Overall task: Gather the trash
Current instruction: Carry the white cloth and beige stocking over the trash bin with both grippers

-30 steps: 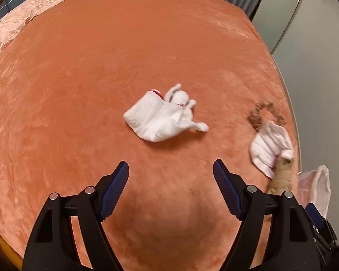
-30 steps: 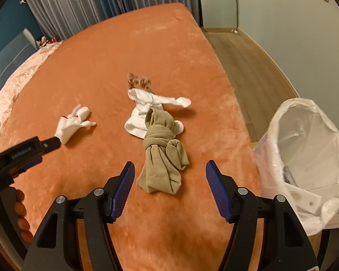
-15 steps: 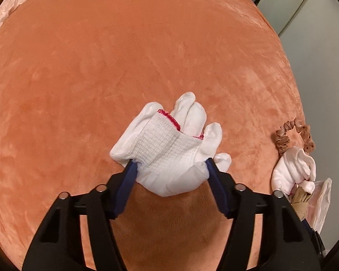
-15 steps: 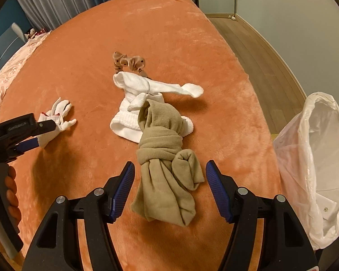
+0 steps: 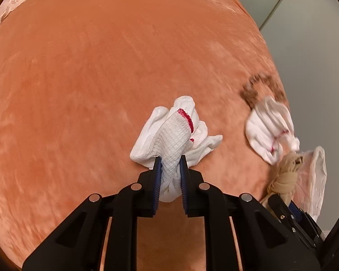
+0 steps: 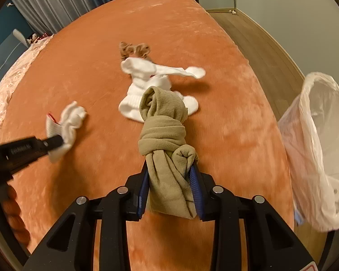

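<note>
Orange plush bed cover (image 6: 214, 45) fills both views, everything lies on it. White plastic trash bag (image 6: 316, 146) hangs open off the bed edge, to the right of the right claw (image 6: 170, 180).

Right claw: jaws have just been closing, now clamped on the olive knotted stocking (image 6: 165, 140), gripped just below the knot. Soft, light, limp. Judgement: a hold near the knot is the best bite since the bulk stops slip; the tail will dangle. White sock pile (image 6: 147, 85) sits just past the stocking's far end, touching or under it, so it may drag along on the lift. Brown scrunchie (image 6: 134, 48) is beyond that.

Left claw (image 5: 170, 171): jaws have just been closing, now nearly together and pinched on the white knit glove (image 5: 174, 135) at its cuff end, with the red-trimmed part and fingers bunched ahead of the tips. Light, floppy, not fragile; the knit gives good friction on the pads. Cuff grip looks fine.

Versus a second ago: both claws were wide and above their targets with nothing between the pads. Now both are down at bed level and holding. Glove was flat, now scrunched. Neither item is in the bag yet.
</note>
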A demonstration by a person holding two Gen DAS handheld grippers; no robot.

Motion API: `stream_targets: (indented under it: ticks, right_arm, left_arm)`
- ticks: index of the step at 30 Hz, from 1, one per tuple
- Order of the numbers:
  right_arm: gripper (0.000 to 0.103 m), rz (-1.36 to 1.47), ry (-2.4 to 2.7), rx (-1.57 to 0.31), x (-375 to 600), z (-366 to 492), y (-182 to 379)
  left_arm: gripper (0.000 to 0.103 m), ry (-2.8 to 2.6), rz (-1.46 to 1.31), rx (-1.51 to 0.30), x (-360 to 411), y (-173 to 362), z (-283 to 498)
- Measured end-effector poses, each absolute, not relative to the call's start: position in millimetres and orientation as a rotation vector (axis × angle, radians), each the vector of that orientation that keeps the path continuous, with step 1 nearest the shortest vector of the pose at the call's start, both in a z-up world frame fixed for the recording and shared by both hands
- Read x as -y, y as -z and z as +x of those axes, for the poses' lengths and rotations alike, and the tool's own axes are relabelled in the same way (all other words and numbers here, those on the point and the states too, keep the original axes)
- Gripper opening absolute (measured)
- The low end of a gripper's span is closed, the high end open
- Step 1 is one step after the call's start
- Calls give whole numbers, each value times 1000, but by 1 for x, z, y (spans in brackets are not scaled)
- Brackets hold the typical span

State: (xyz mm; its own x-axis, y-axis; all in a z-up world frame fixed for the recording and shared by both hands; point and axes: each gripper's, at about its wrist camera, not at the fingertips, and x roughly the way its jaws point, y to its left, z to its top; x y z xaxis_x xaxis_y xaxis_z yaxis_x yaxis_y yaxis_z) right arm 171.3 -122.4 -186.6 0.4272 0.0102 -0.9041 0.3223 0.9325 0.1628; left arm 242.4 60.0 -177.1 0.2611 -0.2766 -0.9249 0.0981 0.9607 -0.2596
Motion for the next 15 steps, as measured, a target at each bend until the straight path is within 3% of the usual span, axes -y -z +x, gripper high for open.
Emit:
stream_targets:
  ticks: [15]
  right_arm:
    - [31,377,214,-995,148,106,135]
  left_arm:
    - [15,358,-107,-1228,1,131,169]
